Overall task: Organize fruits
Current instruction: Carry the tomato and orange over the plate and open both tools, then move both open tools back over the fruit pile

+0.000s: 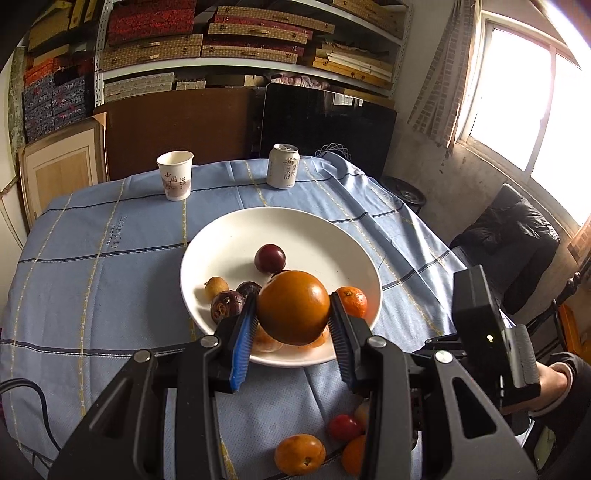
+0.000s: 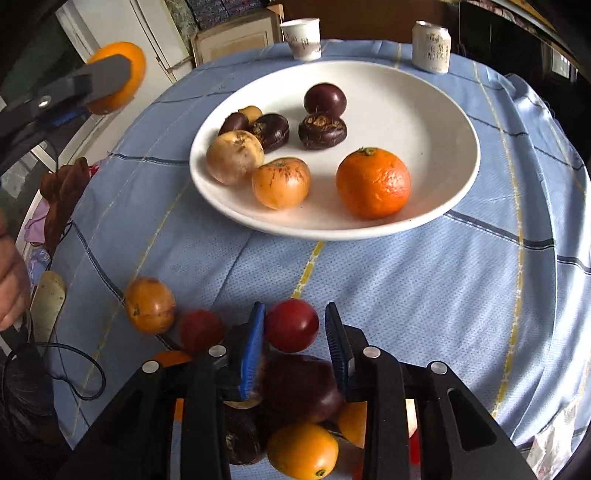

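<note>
I am clamping a large orange fruit (image 1: pixel 293 306) in my left hand-held gripper (image 1: pixel 291 325) above the white plate (image 1: pixel 221 236); my right hand-held gripper (image 2: pixel 295 343) is straddling a red fruit (image 2: pixel 291 325) on the desk (image 2: pixel 424 295), pads not pressing it.

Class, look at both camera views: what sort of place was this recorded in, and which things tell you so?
Probably a lived-in home room that doubles as storage: a table under a blue checked cloth, metal shelves stacked with flat boxes behind it, and a bare wall with a bright window.
</note>
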A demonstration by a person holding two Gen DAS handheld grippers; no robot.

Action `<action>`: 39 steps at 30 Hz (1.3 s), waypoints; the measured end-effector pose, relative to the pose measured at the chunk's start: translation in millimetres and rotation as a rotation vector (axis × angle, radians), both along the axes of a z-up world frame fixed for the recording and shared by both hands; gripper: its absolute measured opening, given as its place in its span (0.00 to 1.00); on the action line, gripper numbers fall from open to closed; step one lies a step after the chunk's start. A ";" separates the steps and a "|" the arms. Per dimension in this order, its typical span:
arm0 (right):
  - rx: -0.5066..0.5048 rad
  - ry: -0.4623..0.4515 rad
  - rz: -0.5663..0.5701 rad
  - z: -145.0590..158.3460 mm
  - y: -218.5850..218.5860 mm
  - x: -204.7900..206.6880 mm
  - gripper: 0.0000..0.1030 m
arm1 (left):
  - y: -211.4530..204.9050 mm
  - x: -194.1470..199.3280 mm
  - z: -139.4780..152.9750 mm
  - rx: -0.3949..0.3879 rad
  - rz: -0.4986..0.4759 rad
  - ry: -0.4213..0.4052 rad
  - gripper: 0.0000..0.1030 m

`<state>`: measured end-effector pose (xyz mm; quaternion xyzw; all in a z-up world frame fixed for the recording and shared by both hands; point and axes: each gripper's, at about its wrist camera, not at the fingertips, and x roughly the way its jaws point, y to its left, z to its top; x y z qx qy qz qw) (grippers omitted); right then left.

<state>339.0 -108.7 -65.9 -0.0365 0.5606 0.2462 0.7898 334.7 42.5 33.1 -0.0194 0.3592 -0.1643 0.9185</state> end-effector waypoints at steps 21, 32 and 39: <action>0.179 -0.281 -0.189 53.3 -21.7 67.7 0.27 | -18.5 72.6 -35.0 0.030 0.035 0.100 0.36; 0.167 -0.337 -0.184 68.1 -26.9 36.8 0.70 | -3.9 51.3 -26.6 -0.006 0.092 0.048 0.88; 0.120 -0.520 -0.189 96.1 -44.2 -67.1 0.97 | -11.8 -32.3 -9.6 -0.054 -0.010 0.012 0.95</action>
